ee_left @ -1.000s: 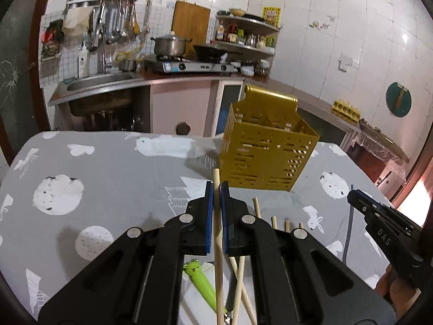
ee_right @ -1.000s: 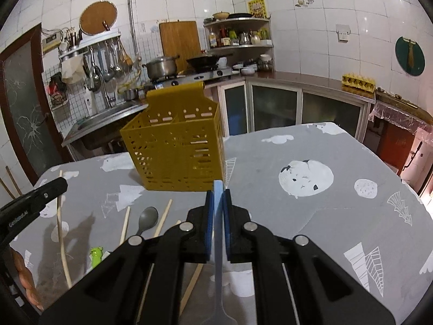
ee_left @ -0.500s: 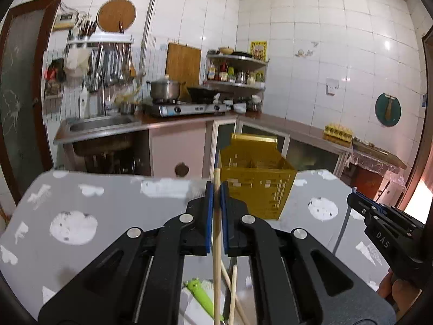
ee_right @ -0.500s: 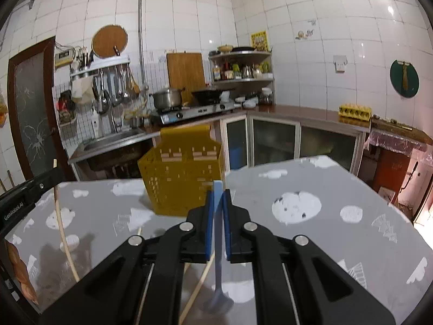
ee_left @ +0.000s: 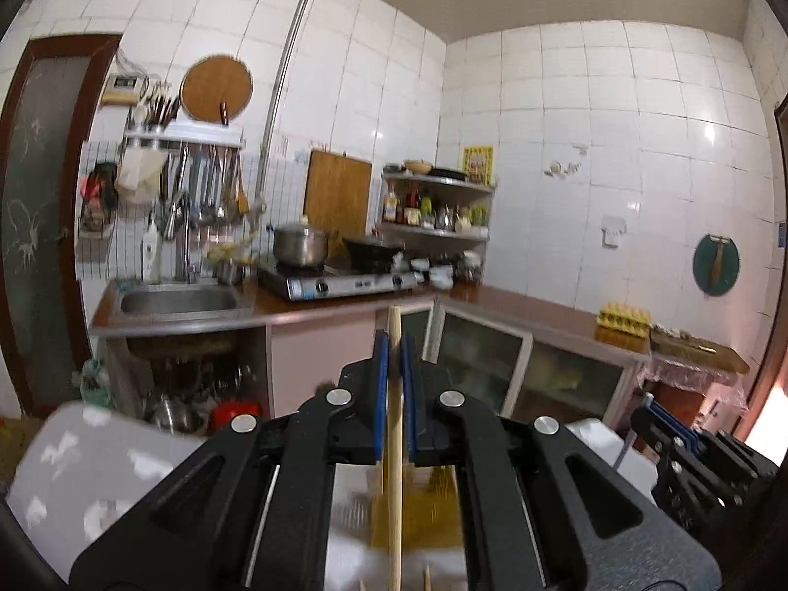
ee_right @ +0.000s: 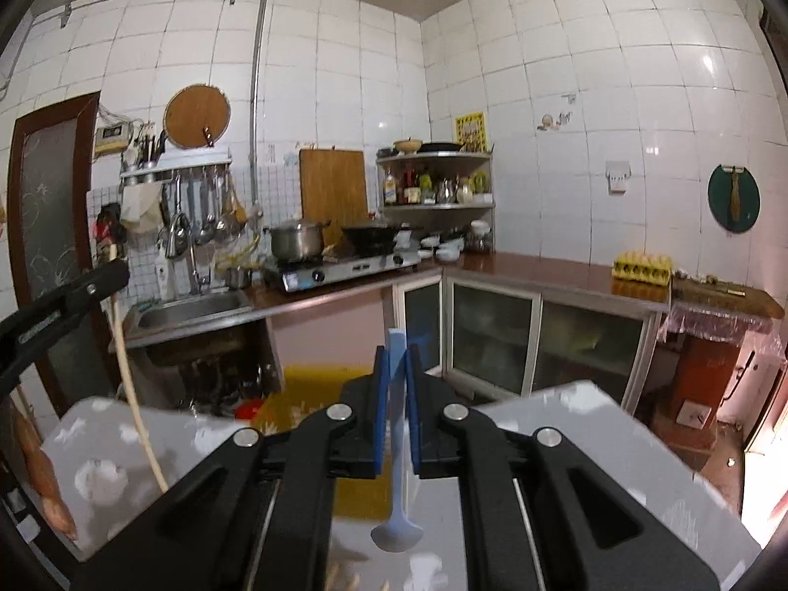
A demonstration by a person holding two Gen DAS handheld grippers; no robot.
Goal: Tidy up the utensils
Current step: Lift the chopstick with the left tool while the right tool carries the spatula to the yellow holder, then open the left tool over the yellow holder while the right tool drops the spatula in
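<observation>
Currently, step in hand: two utensils are held clear of the table [ee_right: 581, 423], one in each gripper, above the yellow basket [ee_right: 315, 394]; this is judged to be the carry toward the basket.
Left gripper [ee_left: 392, 344]: its jaws are closed tight on a wooden chopstick [ee_left: 394, 468], which is gripped near its top end and hangs straight down.
Right gripper [ee_right: 395, 359]: its jaws are likewise shut, pinching the handle of a pale blue spoon [ee_right: 396, 522], whose bowl hangs downward over the table.
Next move: each utensil would have to be lined up over the basket's open top, lowered until its lower end is inside, and only then released; the long chopstick is judged the likelier to catch on the rim.
Basket, place: it is seen low between the jaws in both wrist views, standing on the patterned grey table just below the held utensils.
Basket, contents: nothing can be made out inside; the basket is blurred and largely hidden, so it may be empty, though that cannot be confirmed.
Loose utensils: two stick ends [ee_left: 427, 578] are glimpsed at the bottom edge of the left wrist view.
</observation>
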